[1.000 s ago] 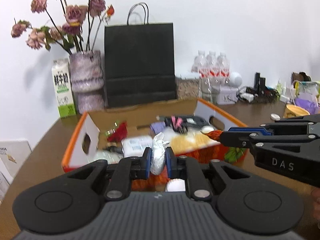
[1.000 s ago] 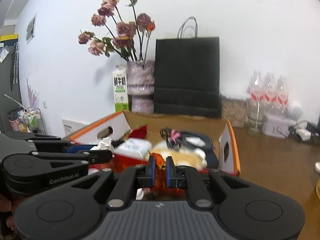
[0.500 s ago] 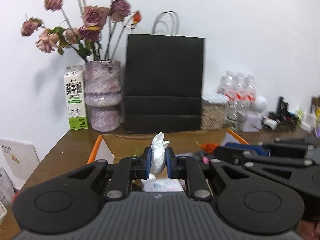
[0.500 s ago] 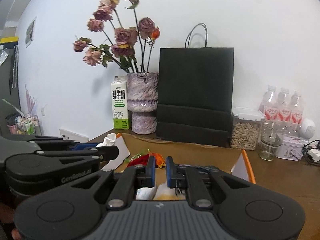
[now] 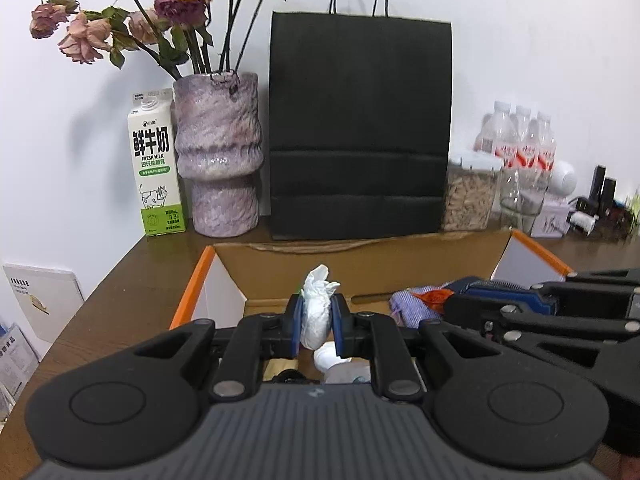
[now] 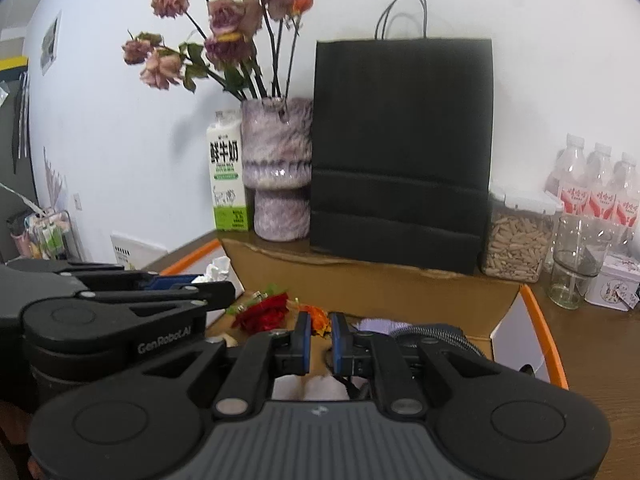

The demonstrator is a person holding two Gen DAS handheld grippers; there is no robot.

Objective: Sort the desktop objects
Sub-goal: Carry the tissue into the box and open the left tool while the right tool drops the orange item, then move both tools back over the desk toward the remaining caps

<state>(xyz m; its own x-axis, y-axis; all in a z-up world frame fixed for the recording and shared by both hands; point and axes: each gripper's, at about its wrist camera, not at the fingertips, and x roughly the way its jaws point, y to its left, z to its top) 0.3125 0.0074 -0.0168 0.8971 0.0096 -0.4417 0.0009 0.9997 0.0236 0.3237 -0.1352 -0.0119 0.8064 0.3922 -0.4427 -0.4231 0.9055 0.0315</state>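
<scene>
Left gripper (image 5: 316, 322) clamps crumpled tissue (image 5: 317, 312), right gripper (image 6: 319, 334) pinches an orange scrap (image 6: 319, 317); release low over the cardboard box (image 5: 360, 272), lower centre.

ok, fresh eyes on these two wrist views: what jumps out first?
The tall black paper bag against the white wall, dead centre, with the mottled purple vase of wilted pink roses beside it. Up close, the left gripper has its jaws shut on a crumpled white tissue over the orange-edged cardboard box.
</scene>
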